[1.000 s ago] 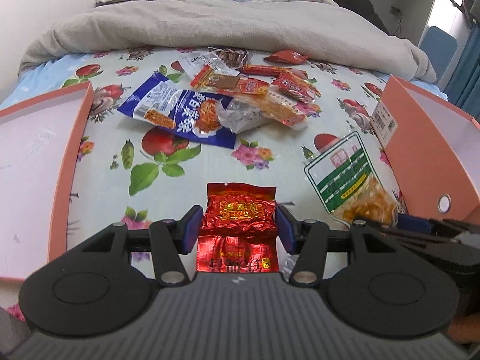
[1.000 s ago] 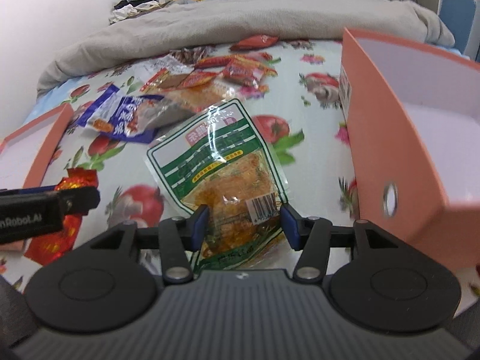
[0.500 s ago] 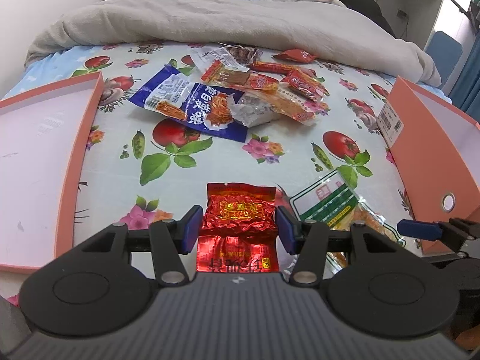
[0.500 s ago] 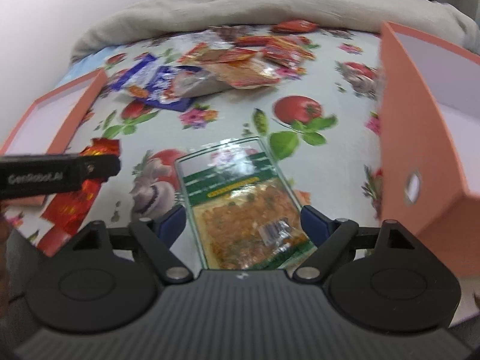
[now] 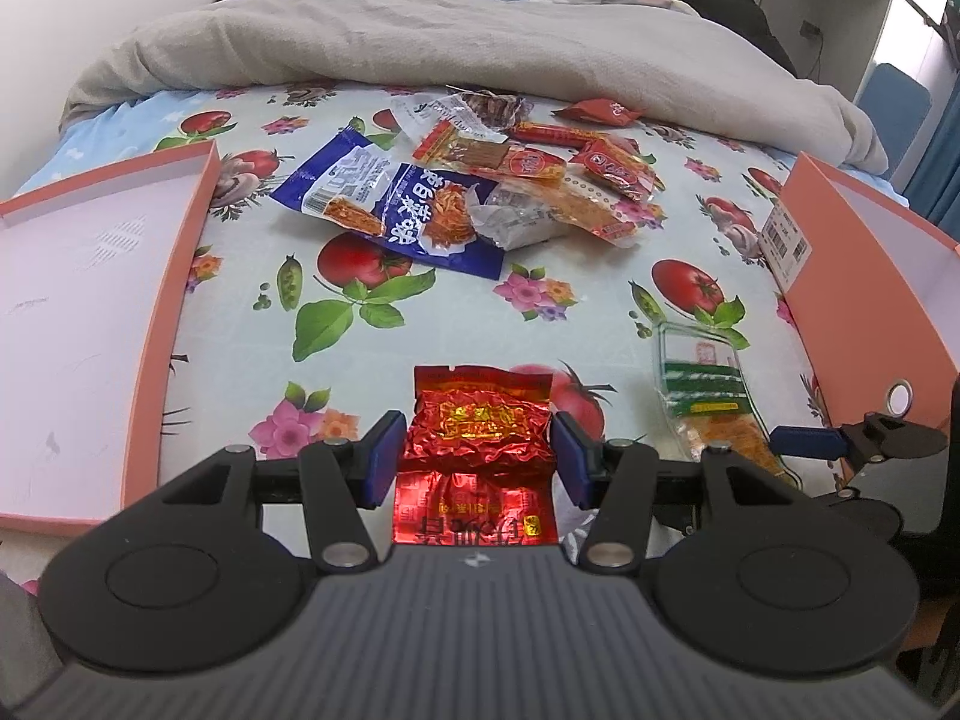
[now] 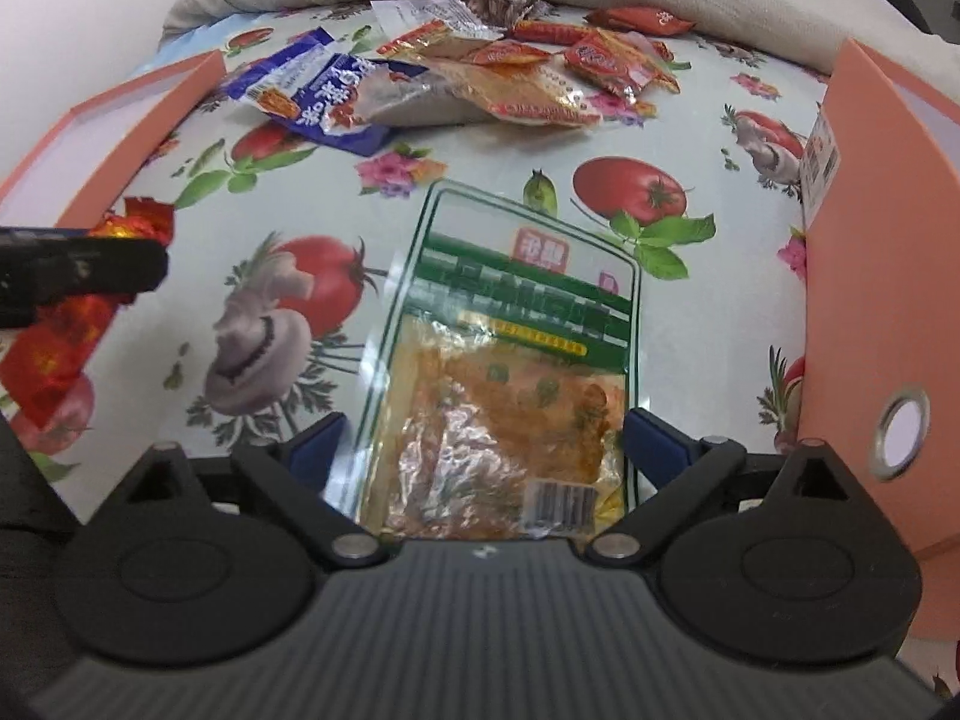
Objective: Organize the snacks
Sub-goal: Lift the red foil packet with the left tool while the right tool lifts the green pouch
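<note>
My left gripper is shut on a crinkled red foil packet, with the blue pads against its two sides. That packet also shows at the left edge of the right wrist view, under a black left finger. My right gripper has its jaws opening wide. A green-and-clear packet of orange snack lies flat on the bedsheet between them, and the pads stand clear of it. This green packet lies right of the red one, beside a right fingertip.
An orange box lies at the left and another orange box stands at the right, close to the green packet. Further back lie a blue bag and several red snack packets. A grey blanket is bunched up behind them.
The right jaws spread from a grip on the green packet to wide apart, leaving it flat on the sheet, and the right view rolled. The left gripper kept the red packet.
</note>
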The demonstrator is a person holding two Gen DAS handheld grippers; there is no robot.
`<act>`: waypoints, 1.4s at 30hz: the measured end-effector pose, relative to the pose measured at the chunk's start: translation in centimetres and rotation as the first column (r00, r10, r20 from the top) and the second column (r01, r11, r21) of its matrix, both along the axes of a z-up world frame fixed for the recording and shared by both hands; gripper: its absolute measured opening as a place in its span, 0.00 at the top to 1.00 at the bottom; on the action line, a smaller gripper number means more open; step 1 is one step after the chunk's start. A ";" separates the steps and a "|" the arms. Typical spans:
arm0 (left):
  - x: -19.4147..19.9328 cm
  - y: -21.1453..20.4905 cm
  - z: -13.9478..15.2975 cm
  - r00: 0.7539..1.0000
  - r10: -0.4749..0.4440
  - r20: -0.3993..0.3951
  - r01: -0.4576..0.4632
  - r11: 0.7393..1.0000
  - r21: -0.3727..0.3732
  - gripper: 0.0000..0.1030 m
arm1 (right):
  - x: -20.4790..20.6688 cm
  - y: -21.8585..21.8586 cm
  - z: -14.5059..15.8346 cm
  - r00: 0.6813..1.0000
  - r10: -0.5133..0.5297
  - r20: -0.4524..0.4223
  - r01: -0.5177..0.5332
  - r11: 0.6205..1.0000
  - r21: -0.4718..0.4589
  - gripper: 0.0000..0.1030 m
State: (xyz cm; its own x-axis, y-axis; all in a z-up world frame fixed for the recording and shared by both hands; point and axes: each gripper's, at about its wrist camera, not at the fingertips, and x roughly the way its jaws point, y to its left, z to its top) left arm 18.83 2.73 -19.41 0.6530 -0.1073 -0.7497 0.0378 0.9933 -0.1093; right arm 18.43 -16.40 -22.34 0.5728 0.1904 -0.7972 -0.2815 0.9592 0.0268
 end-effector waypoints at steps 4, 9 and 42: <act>0.0 0.0 0.0 1.000 0.000 0.000 0.000 1.000 -0.003 0.43 | -0.3 0.0 -0.1 1.000 -0.004 0.014 0.004 1.000 0.010 0.06; -0.4 -0.2 0.5 1.000 -0.002 0.009 0.003 1.000 -0.006 0.43 | -0.7 0.2 0.7 1.000 -0.014 0.027 0.013 1.000 0.016 0.45; 1.2 -3.6 12.8 0.993 0.001 0.121 0.002 1.000 -0.024 0.43 | -1.5 -3.2 14.3 0.972 -0.115 0.203 0.080 0.982 0.170 0.87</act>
